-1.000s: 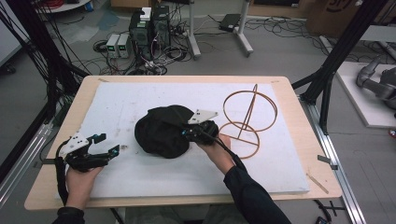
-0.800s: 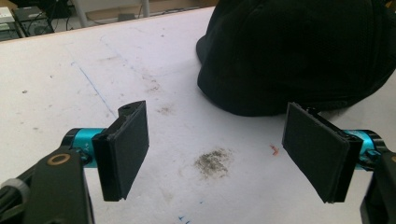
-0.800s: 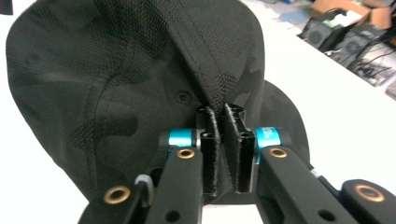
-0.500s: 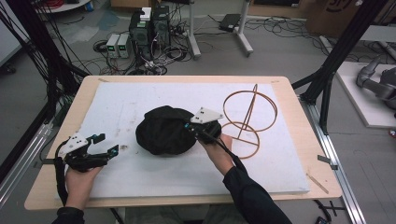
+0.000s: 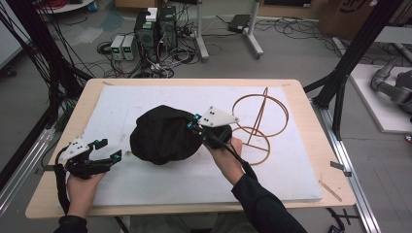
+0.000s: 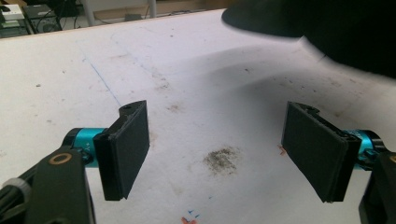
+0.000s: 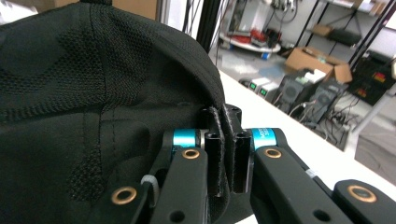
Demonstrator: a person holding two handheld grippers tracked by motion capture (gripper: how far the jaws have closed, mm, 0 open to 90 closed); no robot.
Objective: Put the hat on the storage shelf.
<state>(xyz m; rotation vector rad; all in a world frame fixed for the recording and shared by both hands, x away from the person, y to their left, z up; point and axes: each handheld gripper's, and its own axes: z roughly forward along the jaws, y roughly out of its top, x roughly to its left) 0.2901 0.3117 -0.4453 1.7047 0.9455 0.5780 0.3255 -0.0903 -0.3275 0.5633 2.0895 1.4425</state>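
Black cap (image 5: 163, 136) lifted since earlier | right claw (image 5: 193, 125) clamped on its edge | left claw (image 5: 108, 150) wide apart, holding nothing

High view looks down over the table (image 5: 301, 189); gripper views sit close, sharing the black cap (image 5: 163, 136).

I count one black cap (image 5: 163, 137) on my worktop (image 5: 145, 99), one copper wire stand (image 5: 257, 121) just beside the cap, and my two claws: left claw (image 5: 109, 151), right claw (image 5: 193, 122).
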